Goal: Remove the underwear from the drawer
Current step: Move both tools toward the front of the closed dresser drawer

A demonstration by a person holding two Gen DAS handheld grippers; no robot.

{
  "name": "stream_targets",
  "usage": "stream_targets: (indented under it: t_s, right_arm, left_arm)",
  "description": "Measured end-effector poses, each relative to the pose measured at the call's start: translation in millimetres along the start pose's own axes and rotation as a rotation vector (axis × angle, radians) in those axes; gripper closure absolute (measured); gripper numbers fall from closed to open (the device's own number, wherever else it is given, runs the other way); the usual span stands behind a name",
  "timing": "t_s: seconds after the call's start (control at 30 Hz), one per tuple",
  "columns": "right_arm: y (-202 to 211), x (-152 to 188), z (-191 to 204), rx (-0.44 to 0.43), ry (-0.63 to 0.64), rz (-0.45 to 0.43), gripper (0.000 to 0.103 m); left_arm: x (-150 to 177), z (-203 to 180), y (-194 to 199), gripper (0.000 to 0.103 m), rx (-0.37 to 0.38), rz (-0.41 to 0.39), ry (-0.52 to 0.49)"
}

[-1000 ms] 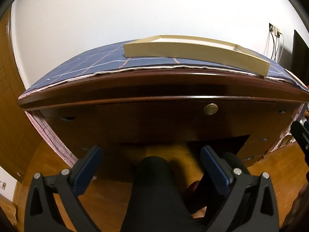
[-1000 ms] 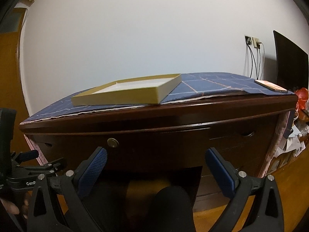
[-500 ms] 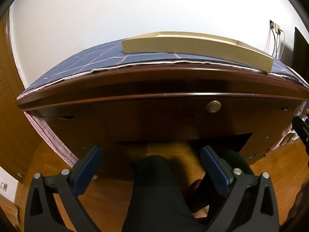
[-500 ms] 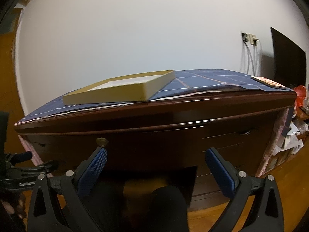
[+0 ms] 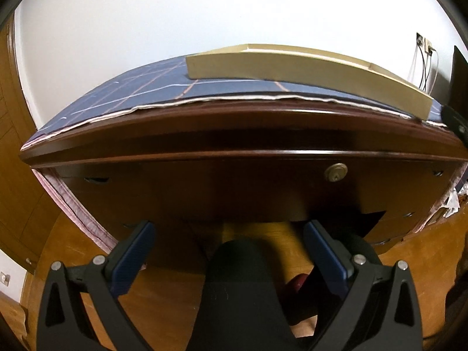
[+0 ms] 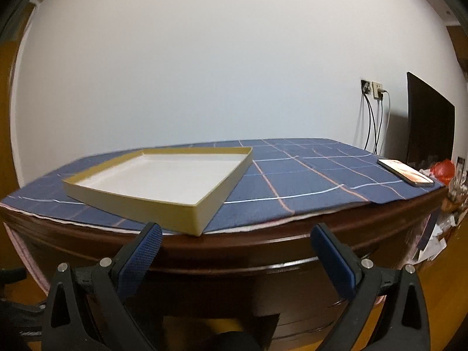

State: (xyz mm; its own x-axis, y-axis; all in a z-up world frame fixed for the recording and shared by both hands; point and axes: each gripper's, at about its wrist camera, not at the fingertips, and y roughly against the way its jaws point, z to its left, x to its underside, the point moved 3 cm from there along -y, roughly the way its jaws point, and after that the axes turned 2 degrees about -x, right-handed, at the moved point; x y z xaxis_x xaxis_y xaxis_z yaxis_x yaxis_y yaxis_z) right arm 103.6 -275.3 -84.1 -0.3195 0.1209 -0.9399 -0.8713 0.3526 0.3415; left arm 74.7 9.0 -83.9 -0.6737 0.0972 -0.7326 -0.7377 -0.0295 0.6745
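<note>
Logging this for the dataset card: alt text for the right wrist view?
Open right gripper faces a dark wooden desk covered by a blue checked cloth, bearing an empty shallow tan box and a phone.

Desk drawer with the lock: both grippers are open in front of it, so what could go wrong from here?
The drawer is shut and shows a keyhole but no handle, so it may be locked or hard to grip. Raising the right gripper could knock the shallow box near the desk edge. The left gripper sits low by the person's knee.
</note>
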Motion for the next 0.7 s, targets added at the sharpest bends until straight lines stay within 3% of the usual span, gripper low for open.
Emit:
stream_targets:
  t_s: [0.47, 0.6, 0.7]
  right_arm:
    - [-63, -21, -38, 0.073, -0.063, 0.035, 0.001]
    - [-50, -11, -54, -0.017, -0.108, 0.002, 0.001]
    - [-29, 6, -61, -0.019, -0.057, -0.046, 0.001]
  left_arm:
    - [-8, -8, -4, 0.001, 0.017, 0.006, -0.038]
    - [-12, -12, -9, 0.001, 0.024, -0.009, -0.044]
    - [-14, -14, -15, 0.001, 0.028, -0.023, -0.040]
